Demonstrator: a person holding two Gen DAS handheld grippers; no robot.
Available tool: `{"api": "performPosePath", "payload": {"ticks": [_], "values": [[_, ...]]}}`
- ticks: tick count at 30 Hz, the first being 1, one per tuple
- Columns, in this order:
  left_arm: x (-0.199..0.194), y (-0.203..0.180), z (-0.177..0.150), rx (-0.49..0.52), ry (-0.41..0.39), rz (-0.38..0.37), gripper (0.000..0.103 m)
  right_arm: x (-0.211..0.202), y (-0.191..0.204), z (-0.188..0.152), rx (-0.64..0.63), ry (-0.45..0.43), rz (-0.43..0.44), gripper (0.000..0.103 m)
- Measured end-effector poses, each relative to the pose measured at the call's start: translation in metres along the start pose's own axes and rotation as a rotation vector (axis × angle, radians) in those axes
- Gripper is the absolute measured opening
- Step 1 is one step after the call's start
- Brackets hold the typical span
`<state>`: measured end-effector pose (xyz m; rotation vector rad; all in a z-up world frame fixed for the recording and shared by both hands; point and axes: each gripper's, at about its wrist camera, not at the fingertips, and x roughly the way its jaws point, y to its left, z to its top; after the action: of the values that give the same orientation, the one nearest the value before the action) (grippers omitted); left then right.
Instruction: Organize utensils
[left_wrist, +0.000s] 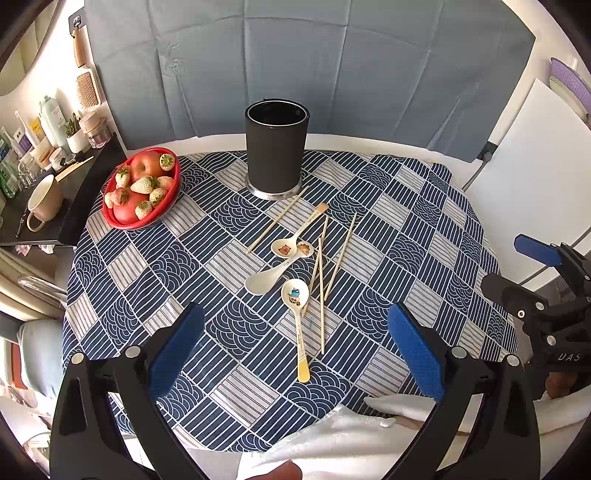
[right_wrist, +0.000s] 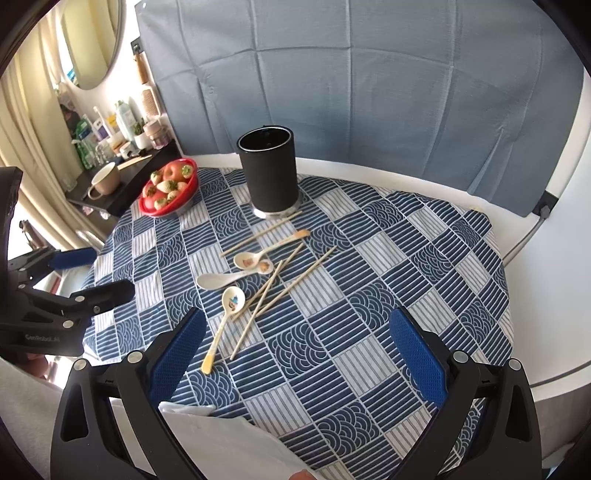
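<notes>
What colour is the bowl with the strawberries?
Red. The bowl shows best in the left wrist view.

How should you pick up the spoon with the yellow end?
Grip the spoon with the yellow end on its thin handle, just above the yellow tip, coming straight down with the left tool. That part lies flat and clear of the chopsticks beside its bowl.

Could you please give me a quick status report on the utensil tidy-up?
Left gripper and right gripper open, empty. Spoons and chopsticks loose on cloth; black holder empty. Path clear.
</notes>
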<state>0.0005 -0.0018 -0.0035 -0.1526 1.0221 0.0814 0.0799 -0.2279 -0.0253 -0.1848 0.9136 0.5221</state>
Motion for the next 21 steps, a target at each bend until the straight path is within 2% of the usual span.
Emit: {"api": "performPosePath", "payload": {"ticks": [21], "values": [[0.0029,-0.0036,0.0024,0.017,0.014,-0.002,0.097,0.0034,0.0016,0.0018,-0.02,0.018,-0.013,0.095]]}}
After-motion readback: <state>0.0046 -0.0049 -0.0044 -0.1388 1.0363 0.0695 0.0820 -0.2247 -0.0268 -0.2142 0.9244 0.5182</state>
